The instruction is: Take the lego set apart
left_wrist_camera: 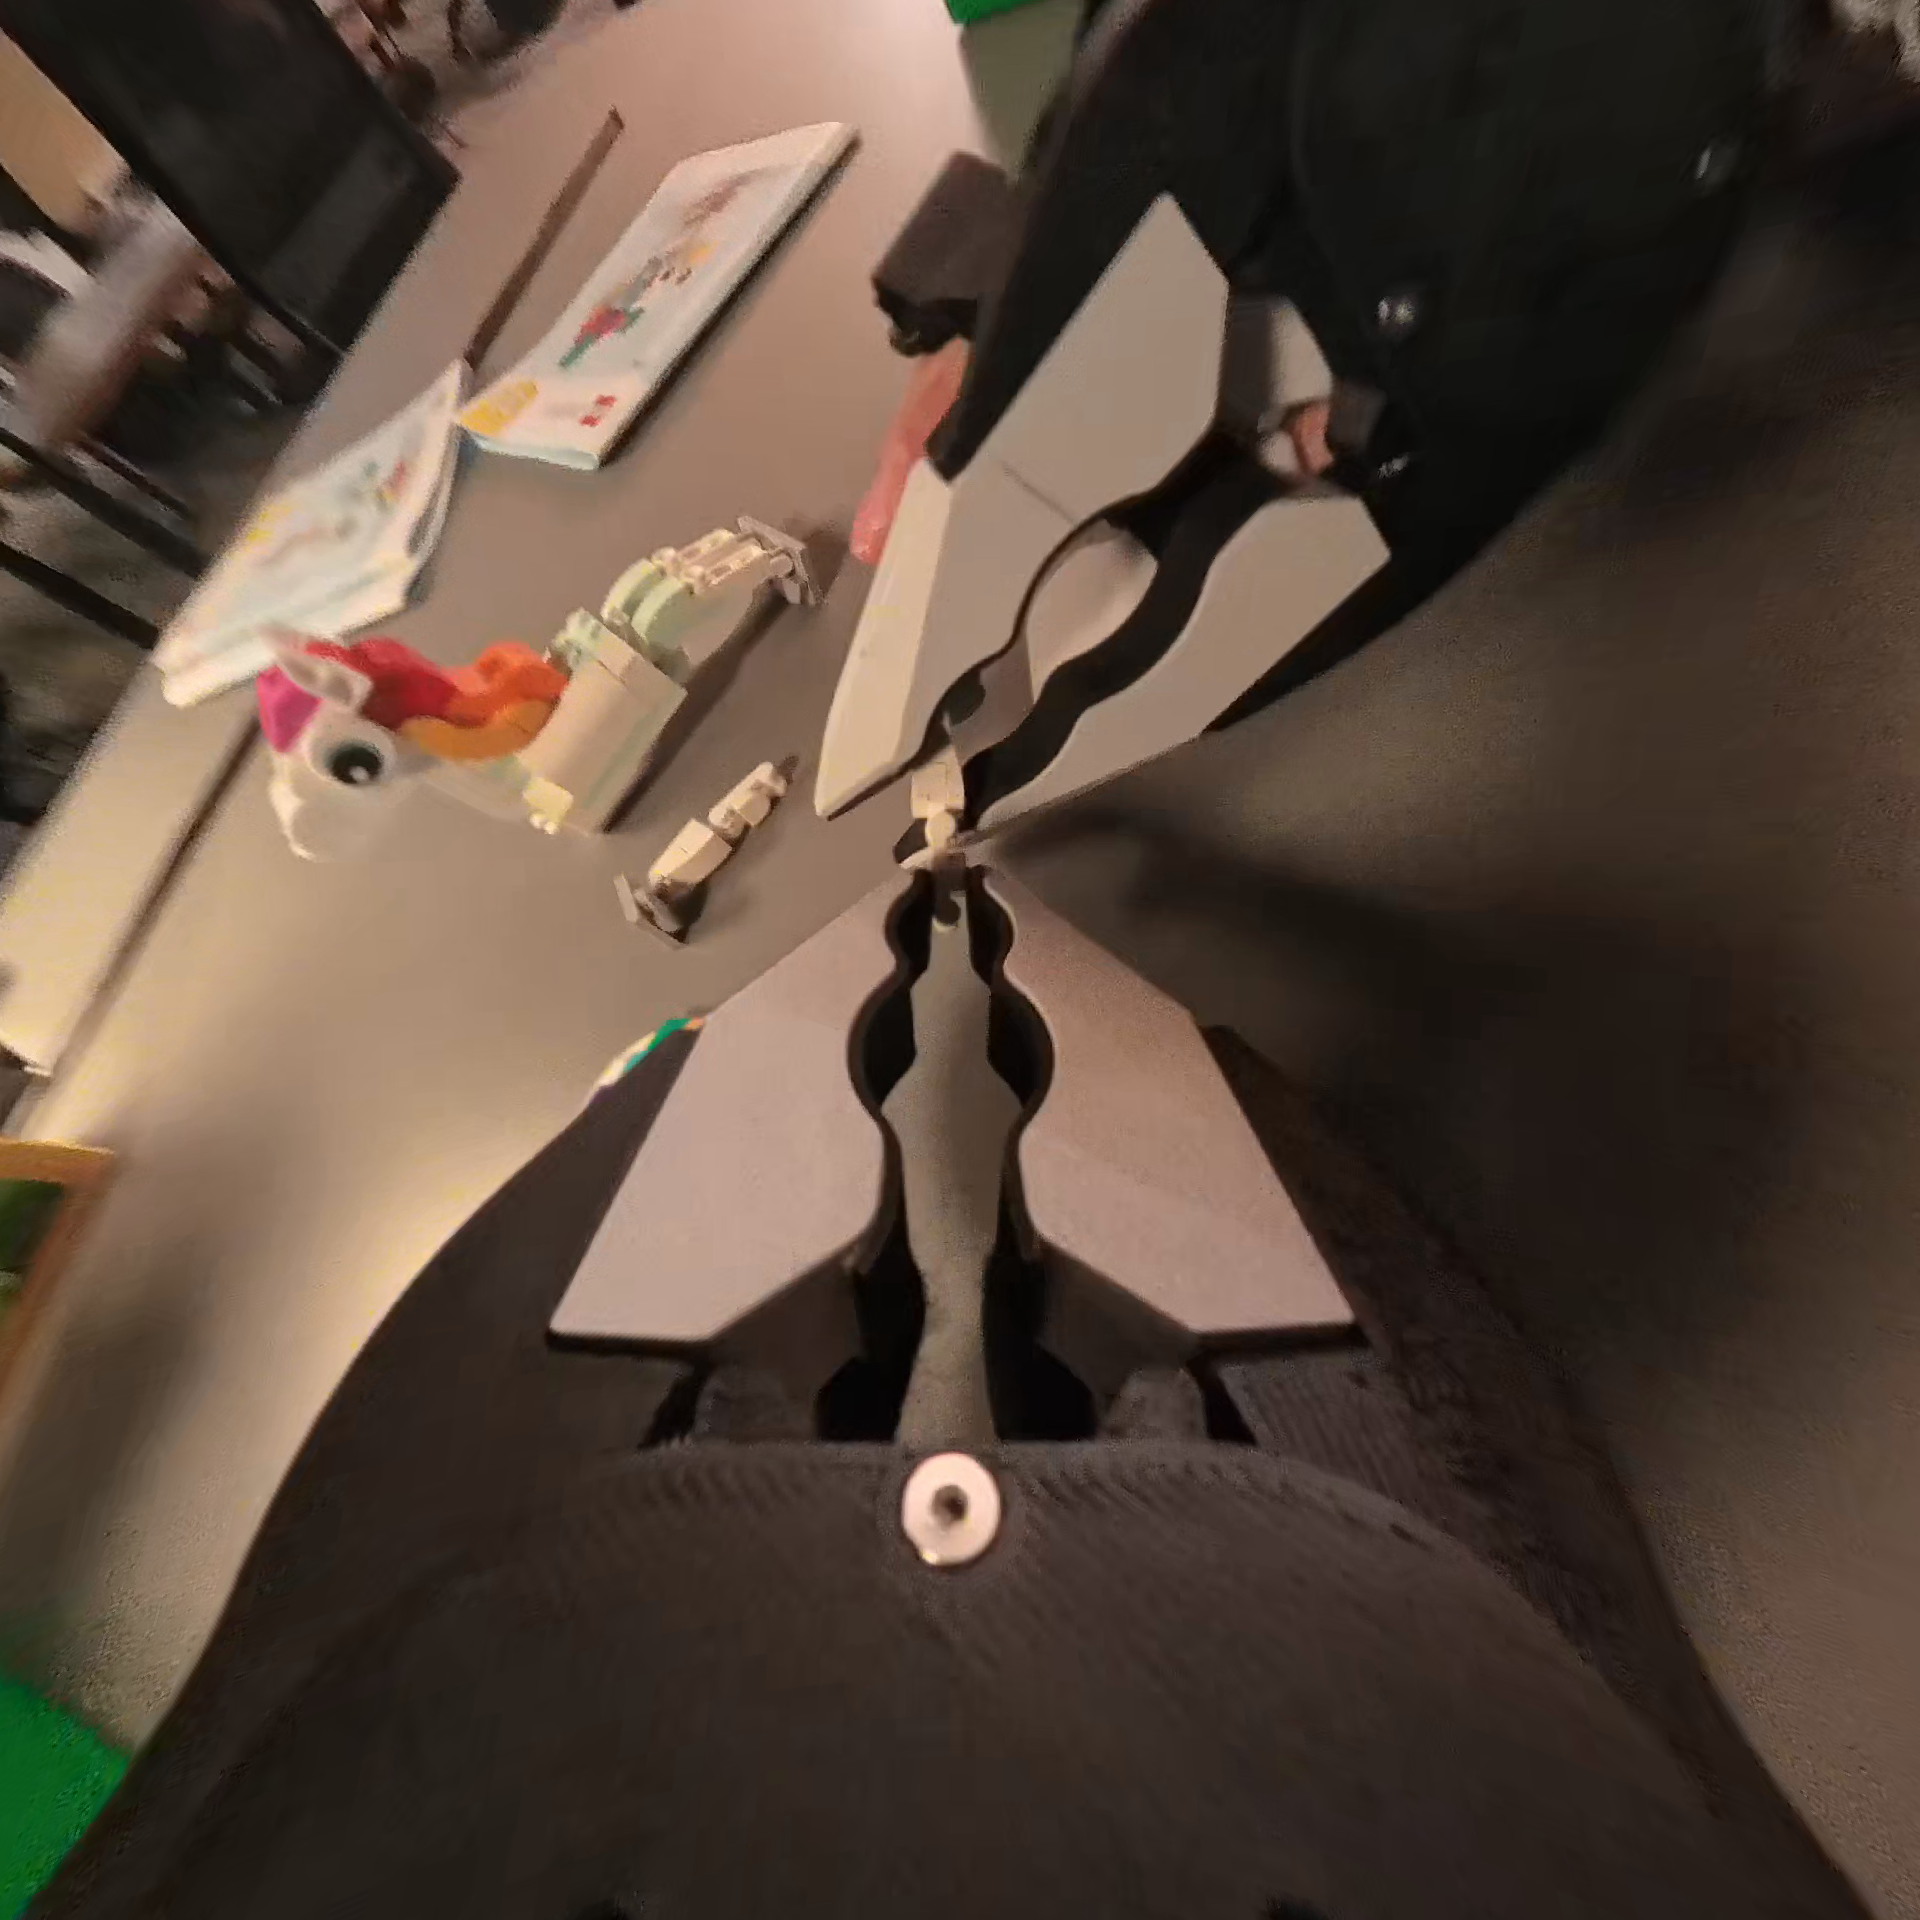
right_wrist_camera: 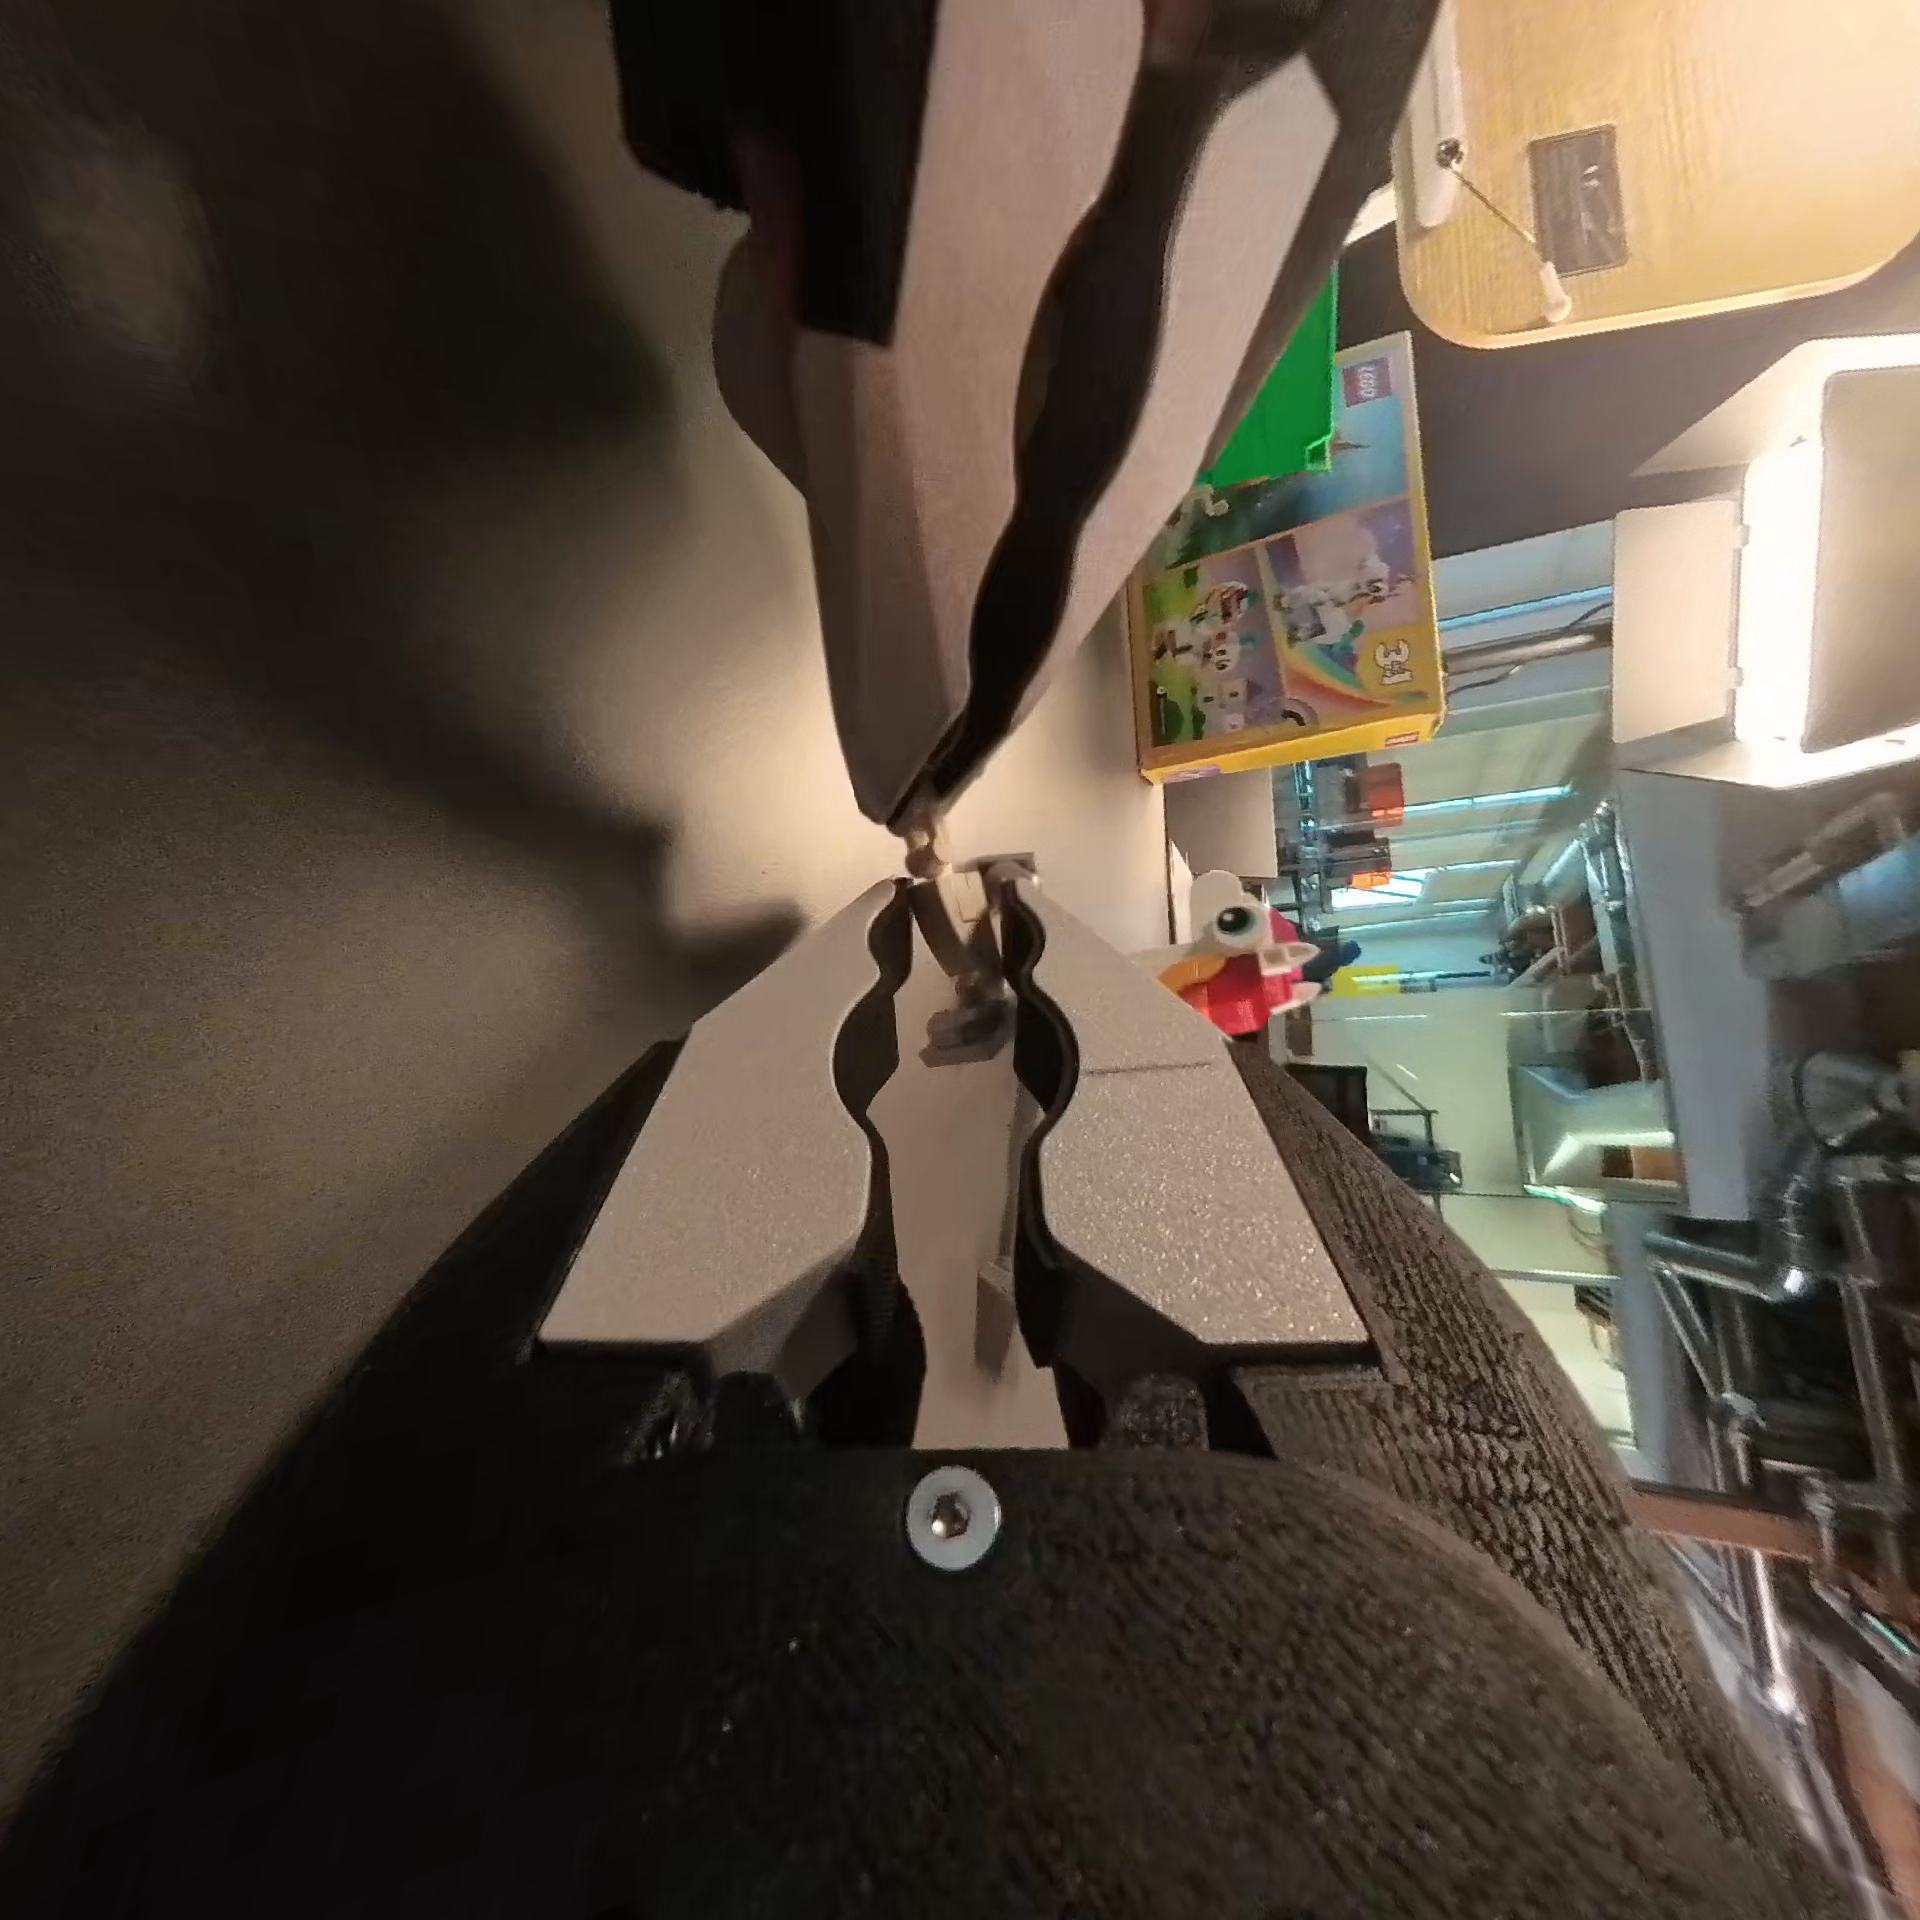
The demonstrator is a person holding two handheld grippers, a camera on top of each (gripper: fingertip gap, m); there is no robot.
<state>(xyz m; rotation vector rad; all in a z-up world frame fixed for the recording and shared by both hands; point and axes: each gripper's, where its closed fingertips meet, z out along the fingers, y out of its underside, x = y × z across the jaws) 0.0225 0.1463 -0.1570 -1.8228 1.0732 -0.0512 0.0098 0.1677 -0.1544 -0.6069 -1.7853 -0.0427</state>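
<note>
While both claws pinch opposite ends of one small white leg piece [left_wrist_camera: 940, 821] above the grey surface [left_wrist_camera: 436, 1039], the pull-apart looks to be in mid-step. The left claw [left_wrist_camera: 940, 883] is narrowed onto the lower end of that leg, and the right claw [left_wrist_camera: 940, 764] meets it tip to tip from above, closed on the upper end; the right wrist view shows the same pairing, the right claw [right_wrist_camera: 951, 883] gripping the grey-footed end and the left claw [right_wrist_camera: 914, 805] nipping a small tan joint.

The rest of the lego set lies on the surface to the left: the unicorn body [left_wrist_camera: 468, 727] with its rainbow mane on its side, one detached leg [left_wrist_camera: 712, 842] just beside it, and another jointed leg [left_wrist_camera: 727, 566] at its far end, attached or not I cannot tell. Two instruction booklets [left_wrist_camera: 644, 301] lie beyond, and the lego box [right_wrist_camera: 1288, 592] stands well apart.

The likely trouble is the thin grip. Each claw holds only by its very tips, so a twist or uneven pull could let the piece slip, or the joint could pop suddenly and fling a small part off the surface. Squeezing harder may skew the piece instead of separating it.
</note>
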